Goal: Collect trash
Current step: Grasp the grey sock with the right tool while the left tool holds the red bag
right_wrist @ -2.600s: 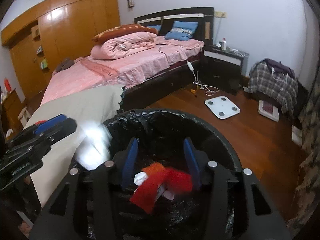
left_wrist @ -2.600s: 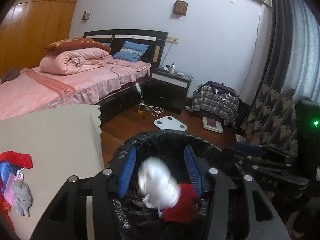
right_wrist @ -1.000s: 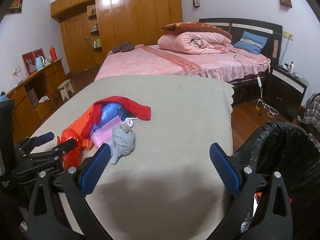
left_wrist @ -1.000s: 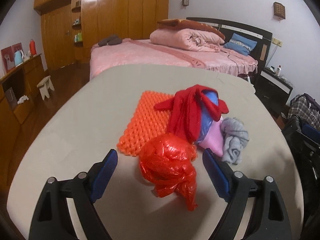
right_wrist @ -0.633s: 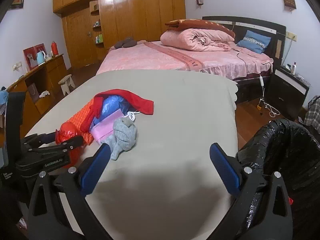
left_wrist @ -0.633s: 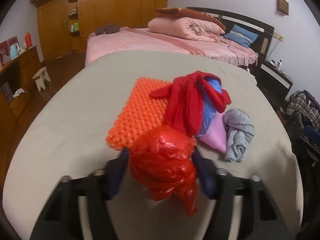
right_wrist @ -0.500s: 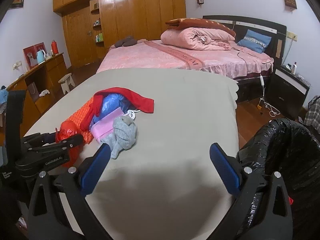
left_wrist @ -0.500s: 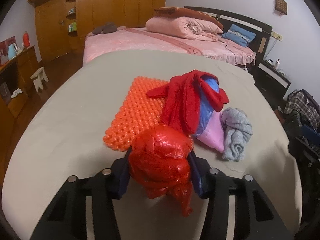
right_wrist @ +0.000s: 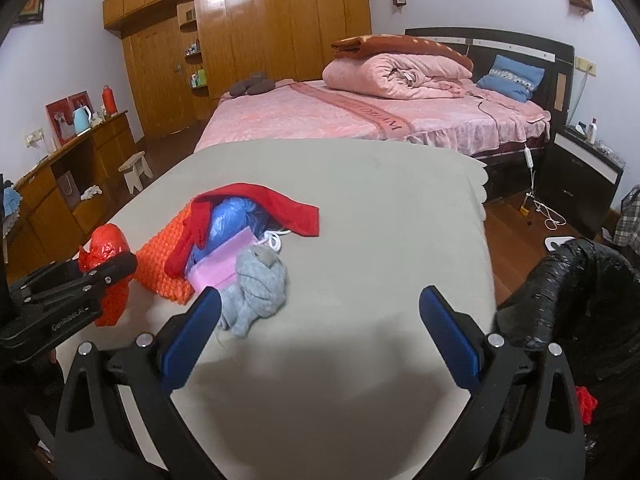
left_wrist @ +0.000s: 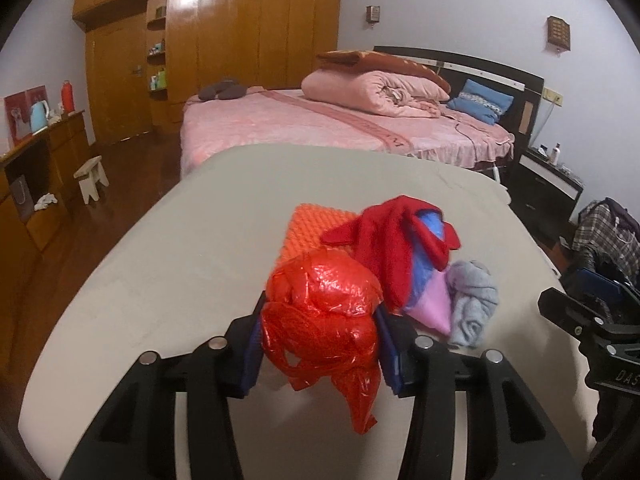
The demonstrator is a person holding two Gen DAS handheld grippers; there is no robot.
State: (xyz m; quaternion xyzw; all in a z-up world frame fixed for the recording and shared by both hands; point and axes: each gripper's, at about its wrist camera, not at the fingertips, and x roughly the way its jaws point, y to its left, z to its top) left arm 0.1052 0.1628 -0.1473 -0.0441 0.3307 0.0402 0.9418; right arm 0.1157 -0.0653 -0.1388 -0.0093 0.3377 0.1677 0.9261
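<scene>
My left gripper (left_wrist: 318, 332) is shut on a crumpled red plastic bag (left_wrist: 324, 320) and holds it just above the beige table (left_wrist: 192, 264); the bag also shows in the right wrist view (right_wrist: 105, 248). Behind it lie an orange bumpy mat (left_wrist: 312, 226), a red cloth (left_wrist: 384, 240) over a blue bag (left_wrist: 430, 236), a pink piece (left_wrist: 430, 304) and a grey rag (left_wrist: 472, 300). My right gripper (right_wrist: 320, 316) is open and empty above the table, the grey rag (right_wrist: 256, 284) by its left finger. The black-lined trash bin (right_wrist: 576, 292) stands at the right.
A pink bed (right_wrist: 360, 116) with a rolled quilt stands beyond the table. A wooden wardrobe (right_wrist: 256, 40) fills the back wall. A dresser (right_wrist: 60, 196) and small stool (right_wrist: 136, 170) are at the left, a black nightstand (right_wrist: 580, 184) at the right.
My left gripper has closed on the red plastic bag and lifted it slightly. My right gripper has moved a little forward over the table and stays open.
</scene>
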